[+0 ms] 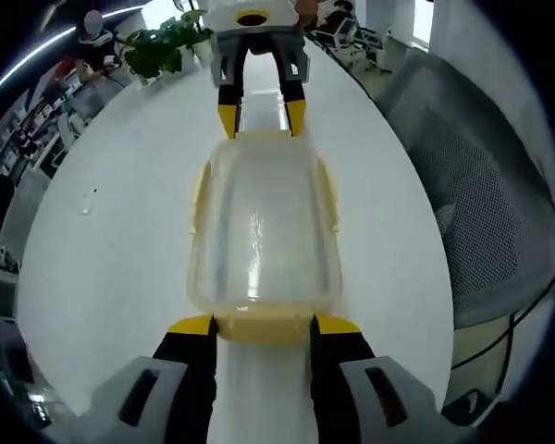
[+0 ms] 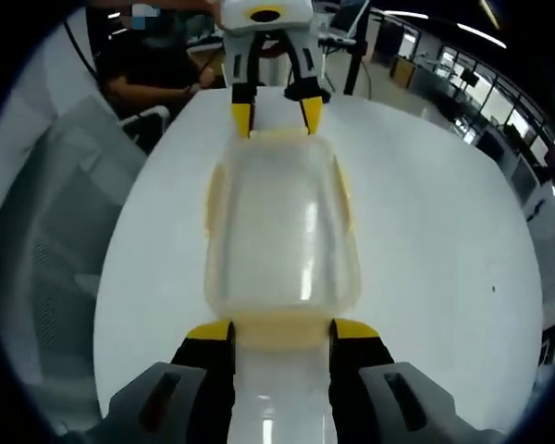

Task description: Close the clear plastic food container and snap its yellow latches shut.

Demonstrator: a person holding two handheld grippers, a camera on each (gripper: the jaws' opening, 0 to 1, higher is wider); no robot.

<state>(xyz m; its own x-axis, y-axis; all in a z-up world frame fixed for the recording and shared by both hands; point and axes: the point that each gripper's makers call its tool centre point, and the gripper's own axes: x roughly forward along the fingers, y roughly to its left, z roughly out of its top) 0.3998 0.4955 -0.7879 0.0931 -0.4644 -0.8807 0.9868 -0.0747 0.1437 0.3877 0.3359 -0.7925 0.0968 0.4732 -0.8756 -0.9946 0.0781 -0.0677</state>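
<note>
A clear plastic food container [image 1: 264, 227] [image 2: 282, 231] lies lengthwise on the white round table [image 1: 120, 231] with its clear lid on top. Yellow latches [image 1: 202, 199] [image 2: 344, 194] run along its long sides, and whether they are snapped down I cannot tell. My left gripper [image 1: 264, 326] is open, its yellow-tipped jaws flanking the yellow end latch nearest to it. At the opposite end my right gripper [image 2: 282, 330] is open in the same way around the other end latch. Each gripper appears across the container in the other's view: right gripper [image 1: 259, 116], left gripper [image 2: 270, 118].
A grey mesh chair [image 1: 481, 213] [image 2: 55, 231] stands close to the table's edge. A potted plant [image 1: 162, 46] sits at the table's far end in the left gripper view. A person [image 2: 139, 83] sits behind the table in the right gripper view. Office desks lie beyond.
</note>
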